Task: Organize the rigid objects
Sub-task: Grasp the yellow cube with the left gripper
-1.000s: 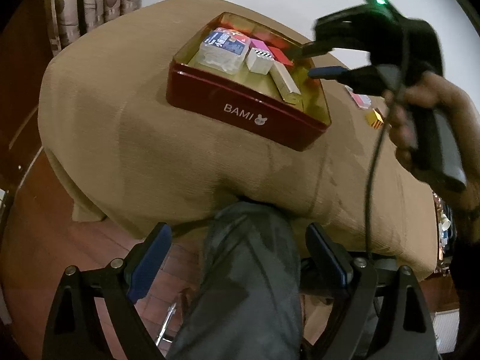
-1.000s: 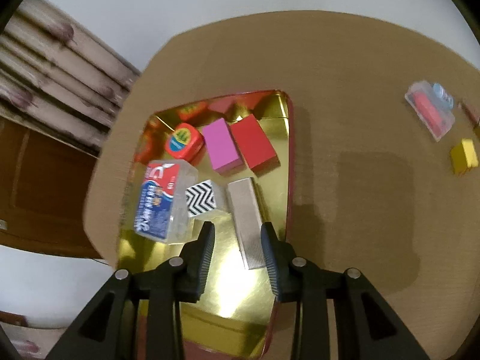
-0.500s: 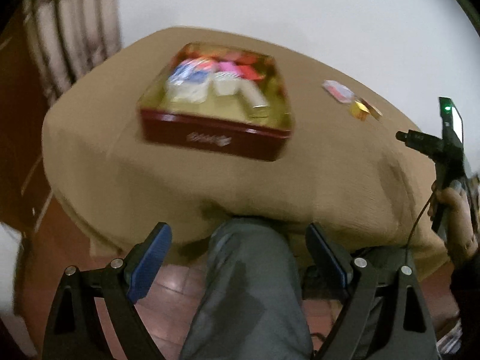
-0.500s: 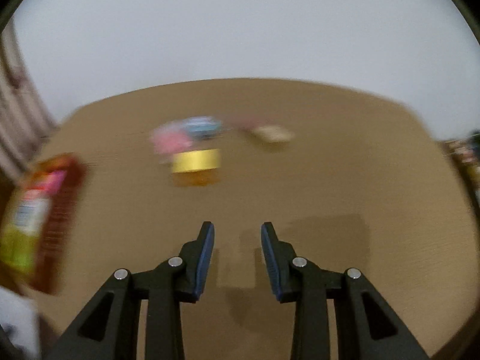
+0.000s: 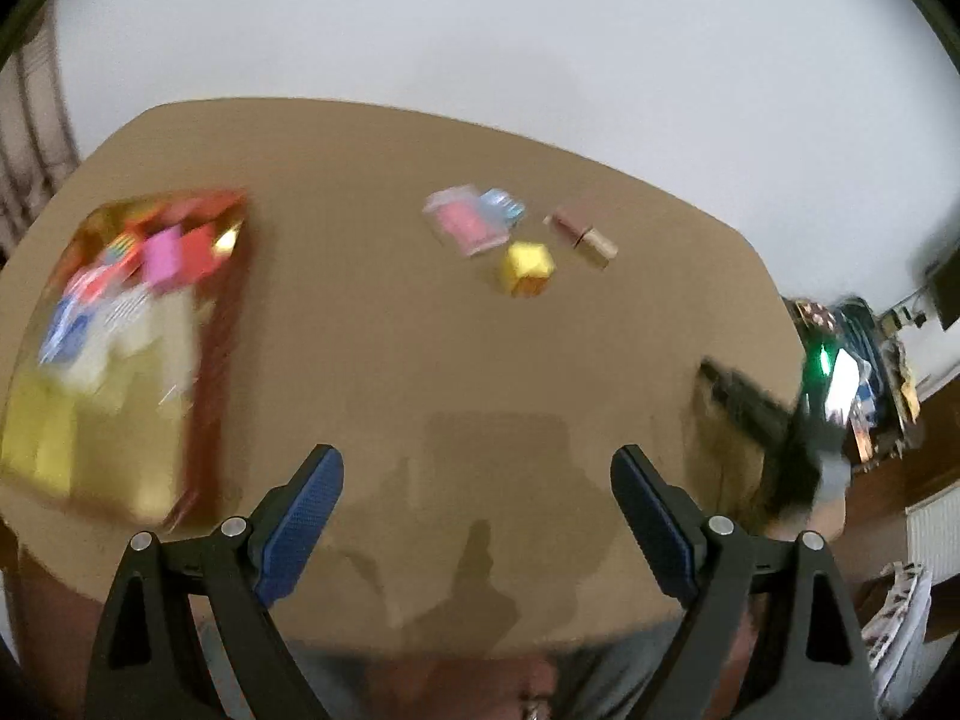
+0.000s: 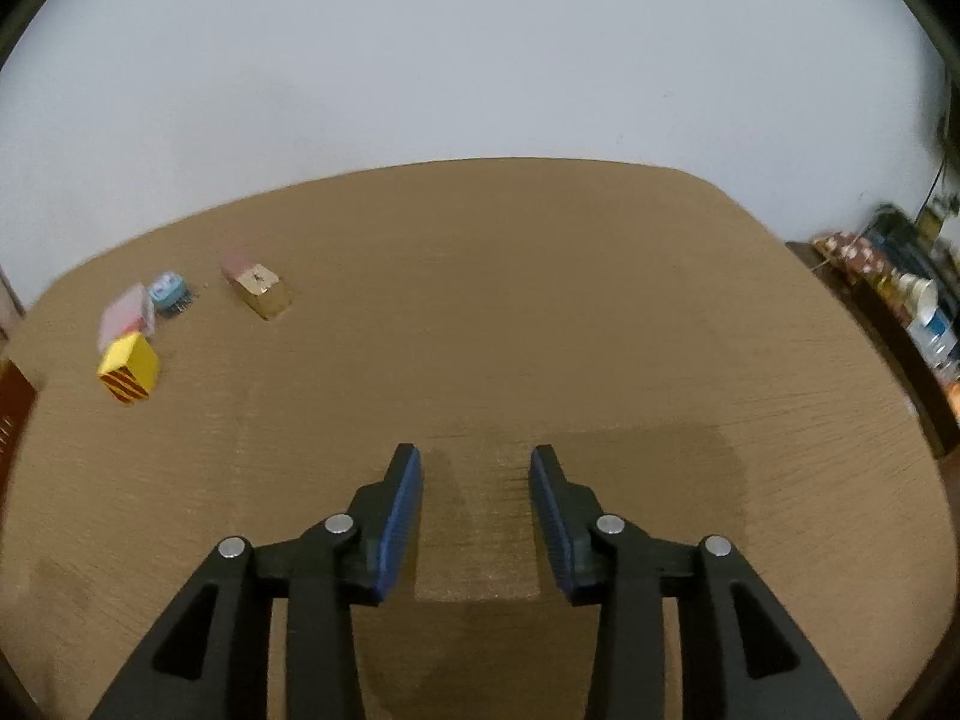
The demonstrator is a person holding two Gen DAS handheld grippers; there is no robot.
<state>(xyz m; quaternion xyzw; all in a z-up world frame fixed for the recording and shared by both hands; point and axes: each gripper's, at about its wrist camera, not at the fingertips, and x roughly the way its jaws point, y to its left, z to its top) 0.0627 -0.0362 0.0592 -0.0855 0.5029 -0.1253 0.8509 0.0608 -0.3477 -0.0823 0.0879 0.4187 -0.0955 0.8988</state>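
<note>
Between picks: our left gripper [image 5: 477, 516] and right gripper [image 6: 476, 507] hang released, empty. Next, the yellow cube [image 6: 128, 369] right of the red tin [image 5: 207, 360].

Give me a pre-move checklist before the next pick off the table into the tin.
1. Right hand-held gripper empty, jaws apart: ok.
2. Left hand-held gripper empty, jaws wide: ok.
3. Loose items in view on the table: yellow striped cube, clear pink case, gold box: ok.
4. Right hand-held gripper lined up on a target: not ok, items sit far to its left, bare table ahead.
5. Free space in the red tin: cannot tell, left wrist view is motion blurred.
6. Cube stands apart from its neighbours: ok.
</note>
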